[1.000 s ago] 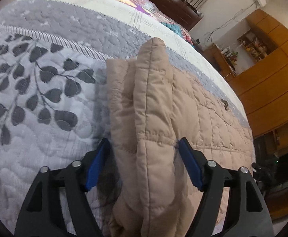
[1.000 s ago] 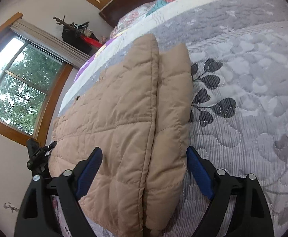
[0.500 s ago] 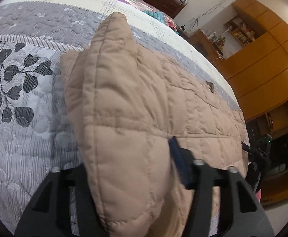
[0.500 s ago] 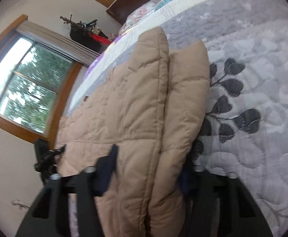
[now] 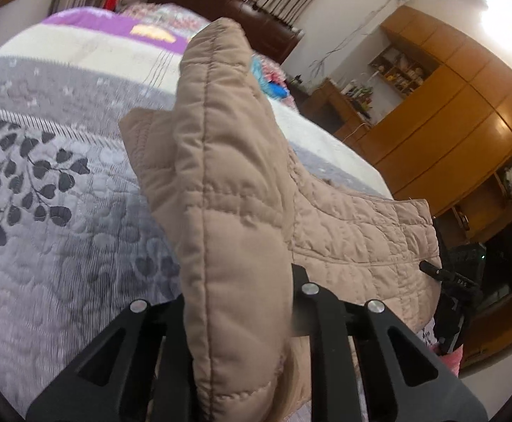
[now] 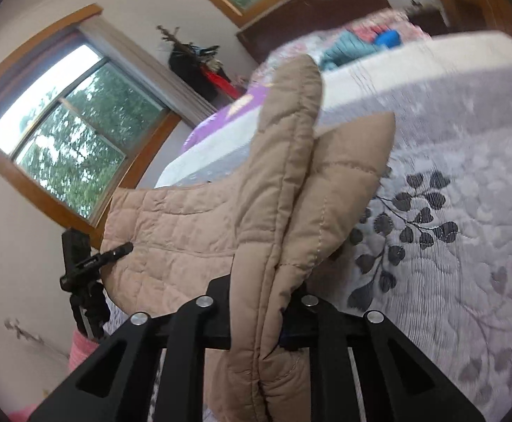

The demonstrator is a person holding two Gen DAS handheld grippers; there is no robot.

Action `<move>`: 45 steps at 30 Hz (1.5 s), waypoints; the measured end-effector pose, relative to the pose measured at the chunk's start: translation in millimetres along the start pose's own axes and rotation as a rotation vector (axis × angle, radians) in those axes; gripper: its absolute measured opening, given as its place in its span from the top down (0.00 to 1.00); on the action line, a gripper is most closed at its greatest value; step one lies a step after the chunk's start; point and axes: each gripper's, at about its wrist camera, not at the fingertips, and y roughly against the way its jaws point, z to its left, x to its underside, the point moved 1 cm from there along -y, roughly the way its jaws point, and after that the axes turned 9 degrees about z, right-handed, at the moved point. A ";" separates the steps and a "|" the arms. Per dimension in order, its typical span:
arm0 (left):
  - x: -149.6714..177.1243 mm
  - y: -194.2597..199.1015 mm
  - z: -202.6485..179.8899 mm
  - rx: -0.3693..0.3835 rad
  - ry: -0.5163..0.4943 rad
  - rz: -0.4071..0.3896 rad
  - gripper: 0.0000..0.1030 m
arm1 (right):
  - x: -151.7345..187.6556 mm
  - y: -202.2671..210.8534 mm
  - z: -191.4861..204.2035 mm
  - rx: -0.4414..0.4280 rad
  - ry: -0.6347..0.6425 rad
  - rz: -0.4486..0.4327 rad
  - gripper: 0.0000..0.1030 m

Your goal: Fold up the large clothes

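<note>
A large tan quilted garment (image 5: 234, 190) lies on a grey bed quilt with dark leaf print (image 5: 45, 190). My left gripper (image 5: 236, 302) is shut on a folded edge of the garment and holds it raised off the bed. My right gripper (image 6: 261, 313) is shut on the other doubled edge of the same garment (image 6: 284, 190), also raised. The rest of the garment sags between the two grips, its far edge hanging above the bed. The fingertips are hidden by the fabric in both views.
The bed quilt (image 6: 449, 246) stretches ahead to a dark wooden headboard (image 5: 227, 10) with folded bedding. Wooden cabinets (image 5: 449, 123) stand at the right side, a window (image 6: 69, 130) at the left. A black tripod (image 6: 83, 281) stands at the bed's foot.
Both grippers closed on the garment's folded edges and lifted them off the bed. The views tilted upward, showing more of the room.
</note>
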 end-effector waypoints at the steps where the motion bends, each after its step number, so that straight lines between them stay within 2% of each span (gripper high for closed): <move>1: 4.5 6.9 -5.6 0.002 -0.011 -0.007 0.86 | 5.3 8.6 9.8 0.004 0.020 -0.007 0.85; 9: 63.7 83.1 -37.3 -0.003 -0.086 -0.057 0.86 | 56.3 56.0 59.4 -0.010 0.099 -0.031 0.85; 13: 98.3 111.9 -41.3 -0.017 -0.103 -0.053 0.86 | 95.6 61.5 69.0 -0.014 0.110 -0.002 0.85; 16: 126.2 121.6 -37.4 -0.040 -0.106 -0.039 0.86 | 112.8 58.9 67.7 -0.011 0.105 0.023 0.85; 20: 159.9 117.8 -28.6 -0.082 -0.123 -0.016 0.85 | 144.6 51.2 61.8 -0.008 0.078 0.050 0.85; 23: 176.5 98.9 -9.9 -0.141 -0.126 0.005 0.83 | 163.2 43.5 49.6 0.013 0.043 0.063 0.85; 27: 191.6 75.5 26.4 -0.173 -0.074 0.051 0.76 | 183.3 29.4 20.5 0.020 -0.046 0.088 0.83; 30: 196.3 60.8 57.1 -0.151 -0.010 0.091 0.68 | 192.4 16.5 -3.6 0.007 -0.114 0.113 0.80; 35: 204.9 50.4 83.2 -0.088 0.022 0.087 0.58 | 206.2 0.6 -30.4 -0.054 -0.191 0.125 0.75; 38: 209.5 50.7 81.8 -0.084 0.022 0.077 0.57 | 209.0 -4.9 -37.6 -0.073 -0.202 0.121 0.74; 42: 213.3 48.7 72.6 -0.143 -0.026 0.057 0.55 | 211.7 -5.8 -42.8 -0.083 -0.208 0.112 0.74; 45: 212.2 53.5 69.0 -0.141 0.004 0.059 0.53 | 211.8 0.5 -42.0 -0.068 -0.207 0.118 0.69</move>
